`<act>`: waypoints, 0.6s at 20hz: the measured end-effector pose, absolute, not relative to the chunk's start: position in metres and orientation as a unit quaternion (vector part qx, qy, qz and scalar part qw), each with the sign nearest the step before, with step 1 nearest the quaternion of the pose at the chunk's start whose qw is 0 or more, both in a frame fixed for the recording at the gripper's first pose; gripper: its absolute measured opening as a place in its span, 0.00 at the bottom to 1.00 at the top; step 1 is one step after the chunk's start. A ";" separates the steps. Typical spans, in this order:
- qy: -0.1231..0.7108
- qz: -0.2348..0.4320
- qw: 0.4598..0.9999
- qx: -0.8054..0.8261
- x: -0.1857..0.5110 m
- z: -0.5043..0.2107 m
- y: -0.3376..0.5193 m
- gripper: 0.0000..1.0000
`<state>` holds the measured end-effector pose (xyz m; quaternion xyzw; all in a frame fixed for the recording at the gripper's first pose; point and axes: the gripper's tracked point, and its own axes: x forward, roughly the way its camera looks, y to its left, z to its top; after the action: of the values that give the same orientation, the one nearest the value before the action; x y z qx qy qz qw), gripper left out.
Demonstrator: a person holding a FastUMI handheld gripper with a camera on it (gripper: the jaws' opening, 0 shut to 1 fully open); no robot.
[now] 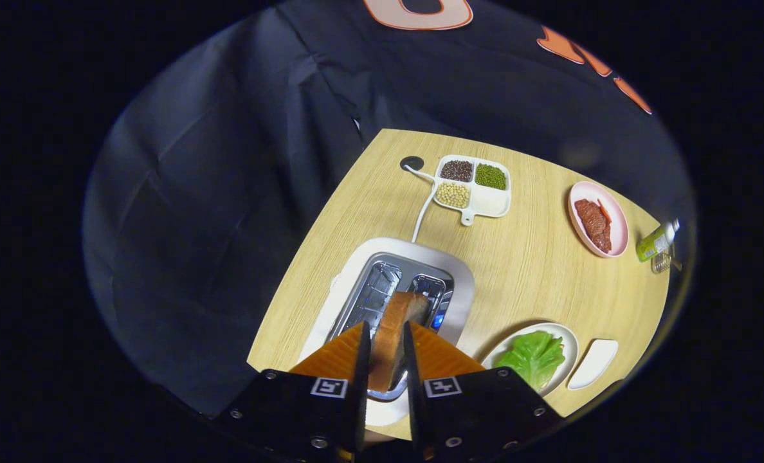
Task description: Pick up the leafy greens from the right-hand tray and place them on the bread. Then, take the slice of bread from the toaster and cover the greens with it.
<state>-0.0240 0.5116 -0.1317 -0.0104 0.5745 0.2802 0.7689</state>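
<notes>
**A:** Where do you have the gripper [385, 337]?

**B:** You hold it over the toaster [414, 283], and its two orange fingers [340, 354] pinch a bread slice [395, 328] on edge, one finger pressed to each face. The slice sits above the toaster's open slots, its crust pointing away from you.

**A:** And the greens?

**B:** They lie on a white plate [565, 337] just right of the toaster, a single green leaf [535, 355] spread flat. Whether bread lies under the leaf you cannot tell from here. A small white dish [593, 363] sits just beside that plate, further right.

**A:** Anything you can read?

**B:** No legible writing. Each finger mount carries a square black-and-white marker [328, 387], a pattern rather than words. The bottle [657, 240] at the table's far right has a green label, too small to read.

**A:** What else is on the table [530, 270]?

**B:** Beyond the toaster a white divided tray [491, 202] holds dark beans, green beans and pale beans in three compartments, with one compartment bare. A white cord [424, 209] runs from the toaster past the tray to a dark round port [411, 163]. To the right, a pink plate [617, 225] holds reddish meat strips [594, 224], near the bottle.
</notes>
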 end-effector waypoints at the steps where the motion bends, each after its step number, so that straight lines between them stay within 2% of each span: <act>1: 0.569 0.275 0.775 -0.005 -0.019 -0.129 0.509 0.23; 3: 0.561 0.281 0.778 0.013 -0.018 -0.120 0.510 0.15; 5: 0.551 0.290 0.782 0.025 -0.016 -0.107 0.506 0.13; 12: 0.504 0.319 0.801 0.046 -0.023 -0.064 0.479 0.13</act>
<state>-0.0226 0.4786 -0.0640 0.0465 0.5041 0.3185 0.8014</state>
